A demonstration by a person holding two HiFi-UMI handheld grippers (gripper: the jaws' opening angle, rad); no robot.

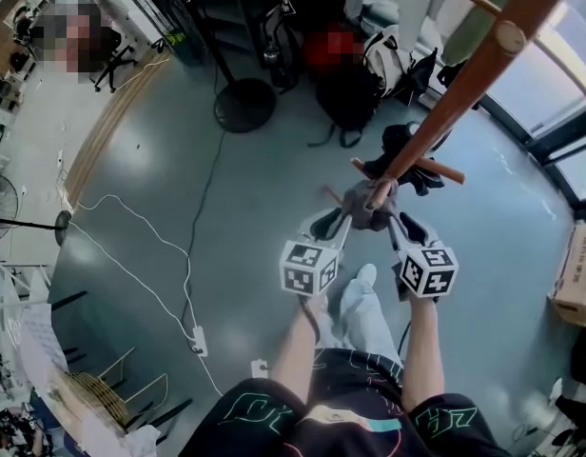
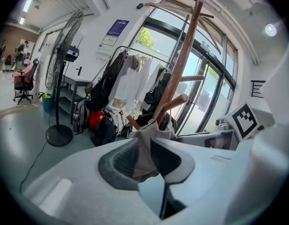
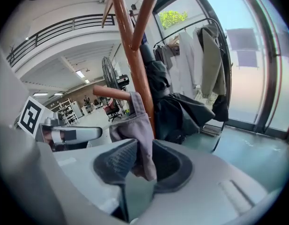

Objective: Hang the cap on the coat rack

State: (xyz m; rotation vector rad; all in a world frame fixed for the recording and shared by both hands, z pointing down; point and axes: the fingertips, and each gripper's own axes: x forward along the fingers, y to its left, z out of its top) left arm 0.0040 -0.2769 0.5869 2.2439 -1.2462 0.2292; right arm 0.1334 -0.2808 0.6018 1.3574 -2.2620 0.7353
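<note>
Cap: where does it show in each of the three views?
Head view: cap at centre, against the pole.
Left gripper view: lower centre, grey fabric.
Right gripper view: lower centre, grey fabric.
Shared landmark: the brown coat rack pole, rising behind the cap.

place: probably open-plan lab or office | cues: office chair (image 2: 23,81), standing fan (image 2: 64,64), floor cables (image 1: 186,274)

The person wore a black short-sleeved top (image 1: 342,388). Each sleeve (image 1: 244,409) carried angular lettering outlined in teal. The chest showed thin pink and orange lines beside a small teal patch. Below the top were pale blue-grey trousers (image 1: 364,317) and a white shoe (image 1: 366,275).
</note>
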